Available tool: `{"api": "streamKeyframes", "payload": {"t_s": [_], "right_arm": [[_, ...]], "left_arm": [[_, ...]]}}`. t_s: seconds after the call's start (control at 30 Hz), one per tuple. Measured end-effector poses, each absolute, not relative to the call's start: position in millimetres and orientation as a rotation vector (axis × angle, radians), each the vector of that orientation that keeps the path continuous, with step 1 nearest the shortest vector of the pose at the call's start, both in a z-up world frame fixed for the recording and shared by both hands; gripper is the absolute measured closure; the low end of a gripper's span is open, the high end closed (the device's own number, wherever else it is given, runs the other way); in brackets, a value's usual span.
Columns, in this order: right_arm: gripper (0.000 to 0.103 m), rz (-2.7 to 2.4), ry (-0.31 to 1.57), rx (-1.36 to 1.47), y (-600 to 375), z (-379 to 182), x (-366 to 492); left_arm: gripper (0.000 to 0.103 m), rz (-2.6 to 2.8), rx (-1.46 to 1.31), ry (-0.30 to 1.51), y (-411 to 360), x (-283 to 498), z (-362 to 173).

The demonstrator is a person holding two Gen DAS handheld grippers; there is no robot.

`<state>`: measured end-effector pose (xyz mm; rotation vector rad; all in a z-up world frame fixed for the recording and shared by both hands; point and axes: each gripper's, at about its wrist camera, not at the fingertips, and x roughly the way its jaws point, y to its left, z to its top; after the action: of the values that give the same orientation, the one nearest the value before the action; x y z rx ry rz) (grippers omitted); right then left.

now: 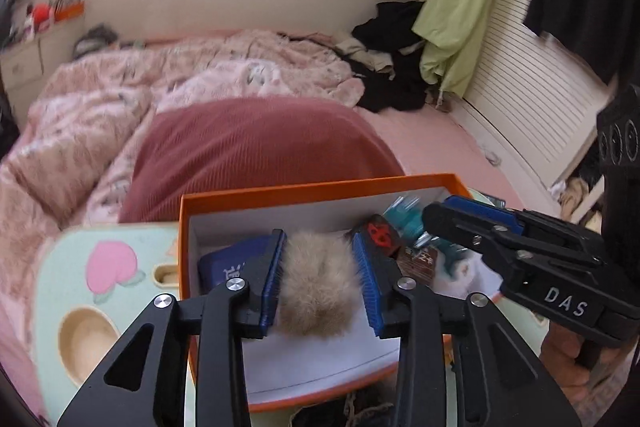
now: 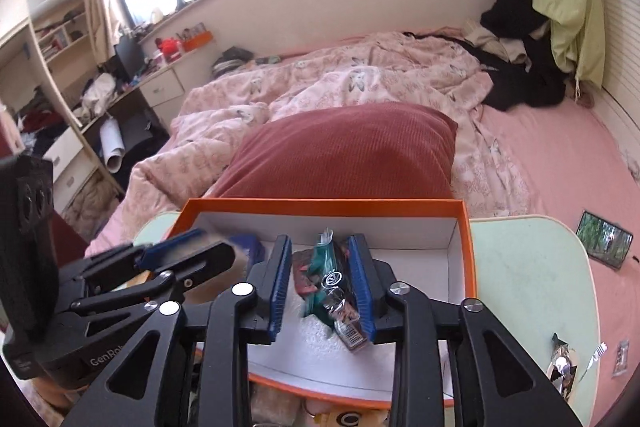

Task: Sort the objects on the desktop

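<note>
Left wrist view first: the left gripper [image 1: 320,279] has its blue pads clamped on a beige fluffy pom-pom [image 1: 318,285], squeezed from both sides, held over the open orange box [image 1: 320,191]. The box sits on a mint-green lap table [image 1: 72,267] with a pink peach picture on it, and behind that there's a dusty-red pillow [image 1: 256,151] on the bed. Inside the box I can see a dark blue case [image 1: 224,267] at the left, something black with a red mark [image 1: 380,233] and a brown packet [image 1: 416,261]. The right gripper [image 1: 436,215] pokes in from the right side with a teal thing [image 1: 408,217] near its tip, too blurry to say more.

Right wrist view: the right gripper [image 2: 320,283] is clenched on a little teal toy car [image 2: 330,269] with a round badge on its front, plus crinkly snack wrappers [image 2: 344,323] bunched in the same gap. It's all over the white inside of the orange box [image 2: 466,247]. The left gripper [image 2: 200,247] comes in from the left, blurred. Off on the right of the lap table [image 2: 520,287] lies a foil wrapper [image 2: 562,363], and a phone [image 2: 606,239] sits on the pink sheet.
</note>
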<state>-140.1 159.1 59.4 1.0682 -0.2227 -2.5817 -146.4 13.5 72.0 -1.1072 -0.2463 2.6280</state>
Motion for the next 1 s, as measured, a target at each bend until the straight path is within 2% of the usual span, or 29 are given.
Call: {"api": "streamKeyframes", "payload": {"t_s": [0.07,0.1,0.13,0.2,0.33,0.5,0.73,0.77,0.8,0.83,0.9,1.0], "right_arm": [[0.055,-2.595,-0.24,1.023,165,64,-130],[0.053,-2.605,-0.223,0.996,166,67,-122],[0.05,-2.621,-0.19,0.971,167,70,-114],[0.049,-2.641,-0.131,0.935,167,72,-95],[0.024,-2.646,-0.065,0.926,169,63,-52],[0.023,-2.641,0.039,1.024,168,30,-8],[0.022,-2.61,0.136,1.229,161,-18,10],[0.013,-2.605,0.15,1.251,161,-22,9],[0.006,-2.612,0.162,1.264,161,-24,8],[0.0,-2.612,0.157,1.277,162,-27,7],[0.0,-2.609,0.155,1.282,163,-29,7],[0.0,-2.61,0.156,1.265,165,-31,8]], "left_arm": [[0.052,2.621,-1.067,-0.312,9,-134,72],[0.042,2.632,-1.037,-0.319,7,-126,73],[0.038,2.653,-1.006,-0.307,5,-116,75],[0.035,2.682,-0.962,-0.264,3,-96,79],[0.029,2.697,-0.998,-0.18,6,-61,78],[0.028,2.666,-1.113,-0.088,15,-14,60],[0.028,2.719,-1.237,-0.087,19,16,25],[0.028,2.721,-1.269,-0.073,20,15,20],[0.023,2.739,-1.279,-0.045,21,15,17],[0.012,2.766,-1.287,-0.004,23,15,15],[0.0,2.794,-1.305,0.04,24,16,9],[0.0,2.786,-1.303,0.038,19,14,9]]}}
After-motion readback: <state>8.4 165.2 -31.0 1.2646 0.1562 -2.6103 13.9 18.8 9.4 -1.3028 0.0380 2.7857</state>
